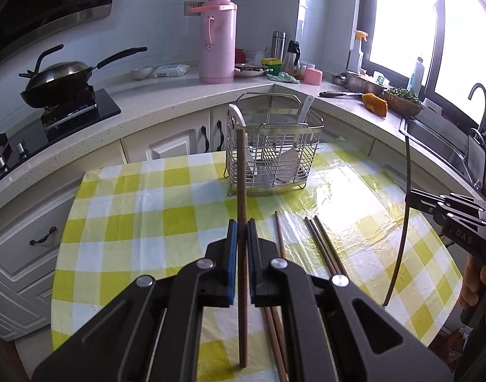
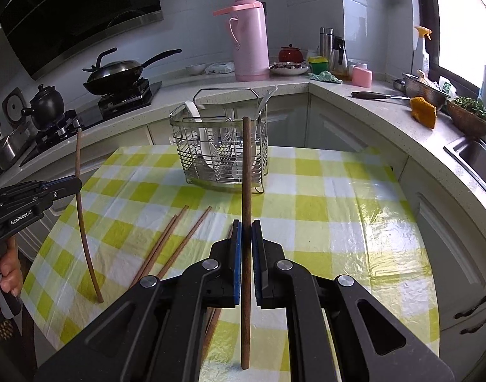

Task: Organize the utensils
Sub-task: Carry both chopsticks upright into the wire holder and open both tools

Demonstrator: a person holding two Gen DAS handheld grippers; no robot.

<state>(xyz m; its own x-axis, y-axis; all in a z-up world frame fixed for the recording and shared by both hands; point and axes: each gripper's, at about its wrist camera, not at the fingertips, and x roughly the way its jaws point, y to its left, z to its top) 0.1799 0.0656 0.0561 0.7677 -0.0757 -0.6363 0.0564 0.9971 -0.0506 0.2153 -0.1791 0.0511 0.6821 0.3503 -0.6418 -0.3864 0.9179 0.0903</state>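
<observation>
Both tools are up over the yellow-checked tablecloth (image 1: pixel 166 222), each pinching a single wooden chopstick held upright. The left gripper (image 1: pixel 242 232) has its blue pads pressed onto a brown chopstick (image 1: pixel 242 191) whose lower tip seems to rest on or just above the cloth, though I cannot tell which. The right gripper (image 2: pixel 246 232) clamps a second chopstick (image 2: pixel 246 175) the same way. From the left camera the right gripper sits out at three o'clock, its stick looking bowed by the lens. The wire utensil basket (image 1: pixel 309 146) stands at twelve o'clock on the far part of the table, with white spoons (image 1: pixel 239 117) leaning inside it. Several loose chopsticks (image 1: pixel 325 245) lie flat on the cloth between the two tools. On the counter behind the basket, a pink thermos (image 1: pixel 218 38) stands at twelve o'clock, and a black wok (image 1: pixel 58 79) sits on the stove at ten o'clock.
</observation>
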